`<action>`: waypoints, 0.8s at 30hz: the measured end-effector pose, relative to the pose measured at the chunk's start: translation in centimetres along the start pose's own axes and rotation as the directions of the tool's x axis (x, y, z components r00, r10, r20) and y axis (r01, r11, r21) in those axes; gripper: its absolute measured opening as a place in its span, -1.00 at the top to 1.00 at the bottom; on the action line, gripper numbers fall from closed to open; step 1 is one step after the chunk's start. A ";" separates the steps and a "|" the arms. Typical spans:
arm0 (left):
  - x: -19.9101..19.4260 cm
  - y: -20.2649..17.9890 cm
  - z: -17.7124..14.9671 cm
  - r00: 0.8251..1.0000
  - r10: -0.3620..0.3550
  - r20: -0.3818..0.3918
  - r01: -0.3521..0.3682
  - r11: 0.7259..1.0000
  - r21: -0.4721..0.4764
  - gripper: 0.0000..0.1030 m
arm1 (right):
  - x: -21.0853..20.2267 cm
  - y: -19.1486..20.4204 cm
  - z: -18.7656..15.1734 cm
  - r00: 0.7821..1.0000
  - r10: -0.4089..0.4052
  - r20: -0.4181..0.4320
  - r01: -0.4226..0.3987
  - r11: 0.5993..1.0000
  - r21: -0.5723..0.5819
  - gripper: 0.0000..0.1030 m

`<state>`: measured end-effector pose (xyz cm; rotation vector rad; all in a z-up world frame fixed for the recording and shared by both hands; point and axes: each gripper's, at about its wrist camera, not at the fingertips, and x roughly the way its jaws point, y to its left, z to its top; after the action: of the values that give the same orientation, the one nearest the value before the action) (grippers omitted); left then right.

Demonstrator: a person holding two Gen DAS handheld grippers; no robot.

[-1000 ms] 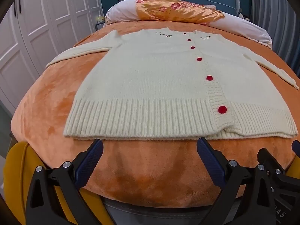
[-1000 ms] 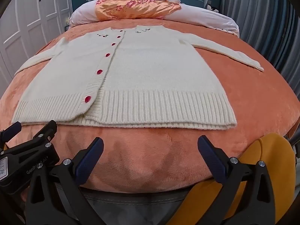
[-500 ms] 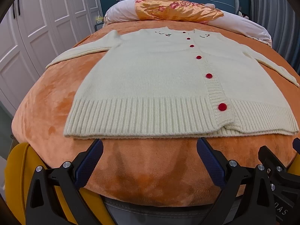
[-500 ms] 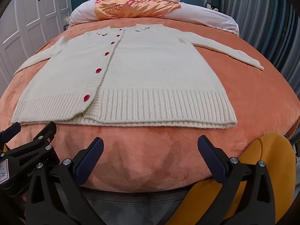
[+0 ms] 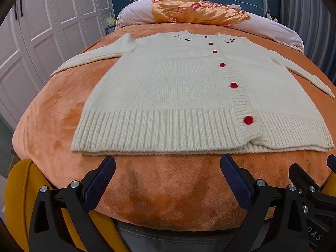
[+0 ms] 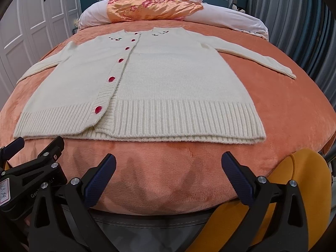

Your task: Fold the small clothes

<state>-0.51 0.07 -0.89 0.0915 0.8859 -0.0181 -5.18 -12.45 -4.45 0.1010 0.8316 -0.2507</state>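
A cream knitted cardigan (image 5: 178,88) with red buttons lies flat and buttoned on the orange bed cover (image 5: 52,113), sleeves spread out to both sides. It also shows in the right wrist view (image 6: 168,79). My left gripper (image 5: 168,168) is open and empty, just in front of the ribbed hem's left half. My right gripper (image 6: 169,166) is open and empty, just in front of the hem's right half. Neither touches the cardigan. The right gripper's side shows at the right edge of the left wrist view (image 5: 310,187).
An orange flowered satin cloth (image 5: 195,10) lies on white pillows (image 5: 134,14) at the head of the bed. White wardrobe doors (image 5: 42,25) stand to the left. A yellow chair (image 6: 294,193) sits below the bed's near edge. Grey curtains (image 6: 294,21) hang on the right.
Both grippers have drifted slightly, so the cardigan sits a little higher in both views. The jaws stay open and the cardigan has not moved.
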 end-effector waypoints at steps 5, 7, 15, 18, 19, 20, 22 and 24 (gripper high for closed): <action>0.1 -0.1 0.0 1.000 0.001 0.000 -0.001 1.000 0.002 -0.90 | 0.0 0.0 0.0 1.000 -0.001 -0.002 0.001 1.000 0.000 -0.91; 0.1 -0.1 0.0 1.000 0.002 0.000 -0.002 1.000 0.002 -0.90 | 0.1 0.0 0.0 1.000 0.001 -0.003 -0.001 1.000 0.000 -0.91; 0.1 -0.1 0.1 1.000 -0.001 0.000 0.001 1.000 0.002 -0.90 | 0.1 0.1 0.0 1.000 0.000 -0.002 0.000 1.000 0.000 -0.91; 0.2 -0.1 0.1 1.000 -0.003 0.000 0.003 1.000 0.002 -0.90 | 0.1 0.1 -0.1 1.000 0.001 -0.002 -0.001 1.000 0.001 -0.91; 0.2 -0.1 0.0 1.000 -0.003 0.000 0.003 1.000 0.002 -0.90 | 0.1 0.1 -0.1 1.000 0.000 -0.002 0.000 1.000 0.000 -0.91; 0.2 -0.1 0.0 1.000 -0.004 0.000 0.004 1.000 0.002 -0.90 | 0.1 0.1 -0.1 1.000 0.000 -0.002 0.000 1.000 0.000 -0.91; 0.2 -0.2 0.0 1.000 -0.003 0.000 0.003 1.000 0.003 -0.90 | 0.1 0.1 -0.1 1.000 0.000 -0.003 0.000 1.000 0.000 -0.91; 0.2 -0.1 0.0 1.000 -0.003 0.000 0.003 1.000 0.002 -0.90 | 0.1 0.1 -0.1 1.000 0.000 -0.003 0.000 1.000 0.000 -0.91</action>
<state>-0.38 -0.03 -1.07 0.0923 0.8857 -0.0221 -5.14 -12.39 -4.59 0.1015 0.8341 -0.2506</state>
